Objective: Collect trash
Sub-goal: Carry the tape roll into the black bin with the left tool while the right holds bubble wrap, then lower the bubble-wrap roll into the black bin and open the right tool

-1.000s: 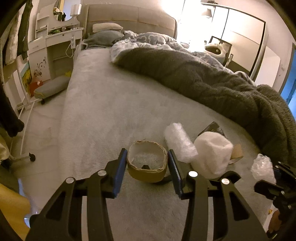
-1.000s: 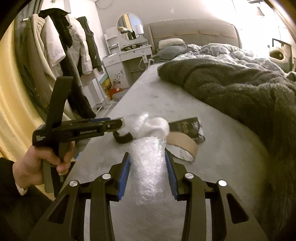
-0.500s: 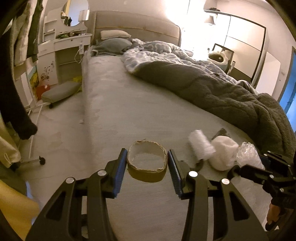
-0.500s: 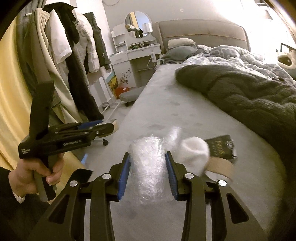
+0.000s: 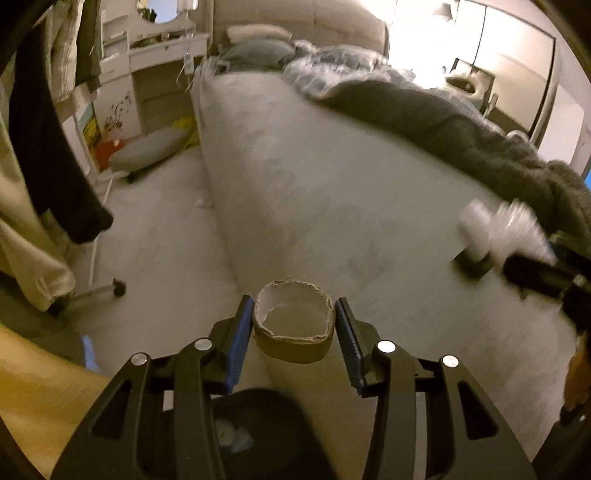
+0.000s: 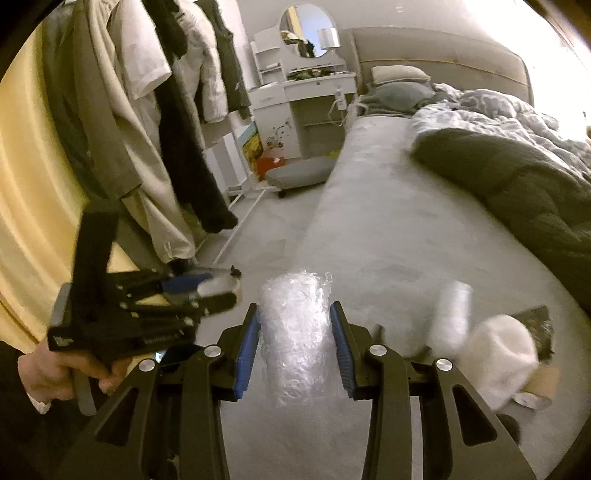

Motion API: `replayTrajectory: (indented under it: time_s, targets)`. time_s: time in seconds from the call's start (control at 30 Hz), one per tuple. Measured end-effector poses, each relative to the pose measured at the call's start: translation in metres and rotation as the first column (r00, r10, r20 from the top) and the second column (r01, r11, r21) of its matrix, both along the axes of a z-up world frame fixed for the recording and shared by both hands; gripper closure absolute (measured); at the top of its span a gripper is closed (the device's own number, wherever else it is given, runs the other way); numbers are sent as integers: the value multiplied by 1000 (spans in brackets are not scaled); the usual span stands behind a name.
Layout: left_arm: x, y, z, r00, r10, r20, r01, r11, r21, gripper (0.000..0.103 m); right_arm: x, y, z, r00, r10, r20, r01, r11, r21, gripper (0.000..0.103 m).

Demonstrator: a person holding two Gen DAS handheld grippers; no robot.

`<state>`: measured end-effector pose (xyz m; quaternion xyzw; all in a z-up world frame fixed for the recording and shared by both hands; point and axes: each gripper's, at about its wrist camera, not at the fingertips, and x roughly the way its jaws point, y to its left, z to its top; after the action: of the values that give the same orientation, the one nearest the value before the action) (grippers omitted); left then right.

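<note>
Left gripper (image 5: 294, 330): jaws partly closed, blue pads pressing both sides of a cardboard tape core (image 5: 293, 330), which sits at lower centre of the left wrist view, open end up, torn rim showing. Below it, at the bottom edge between the gripper arms, a dark bin (image 5: 258, 435) with pale scraps inside.

Right gripper (image 6: 294, 334): jaws partly closed on a bubble-wrap roll (image 6: 293, 332), pads against its sides; roll stands upright at lower centre of the right wrist view.

Remaining trash lies on the bed (image 6: 388, 240) at lower right of the right wrist view: a second clear roll (image 6: 452, 317), blurred; a white wad (image 6: 498, 354); a dark packet (image 6: 539, 325) behind the wad; a cardboard piece (image 6: 543, 380) under it.

At left in the right wrist view, a hand (image 6: 62, 373) grips the left gripper's handle. Upper left: clothes on a rack (image 6: 147, 110). Top centre: white dresser with round mirror (image 6: 308, 33). Grey blanket (image 6: 517, 192) at right.
</note>
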<state>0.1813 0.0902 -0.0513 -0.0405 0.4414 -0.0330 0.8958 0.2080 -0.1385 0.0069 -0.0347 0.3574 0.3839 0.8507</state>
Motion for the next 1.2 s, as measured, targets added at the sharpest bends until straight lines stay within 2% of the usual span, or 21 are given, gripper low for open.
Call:
replayTrajectory:
  time_s: [0.2, 0.4, 0.57, 0.73, 0.97, 1.1, 1.2]
  targets:
    - [-10, 31, -39, 986, 2, -169, 3, 1000, 28, 55, -2, 37, 0, 999, 48, -11, -48, 999, -9, 64]
    - [-24, 56, -67, 960, 16, -281, -6, 999, 37, 55, -6, 72, -2, 995, 93, -24, -94, 995, -16, 64]
    - [-40, 75, -92, 922, 17, -387, -4, 999, 33, 55, -6, 96, -8, 991, 126, -52, -128, 991, -31, 64]
    - [-54, 82, -108, 888, -13, -459, 21, 1000, 11, 55, -6, 115, -17, 985, 151, -84, -155, 987, -41, 64]
    - [-73, 88, -120, 854, -49, -518, 51, 999, -12, 54, -5, 138, -29, 979, 167, -114, -175, 982, -69, 64]
    - [-80, 96, -123, 847, -45, -530, 41, 999, -20, 39, -8, 153, -35, 975, 181, -127, -193, 977, -90, 64]
    - [-83, 103, -122, 848, -41, -529, 36, 999, -20, 36, -10, 162, -41, 972, 190, -140, -206, 973, -107, 64]
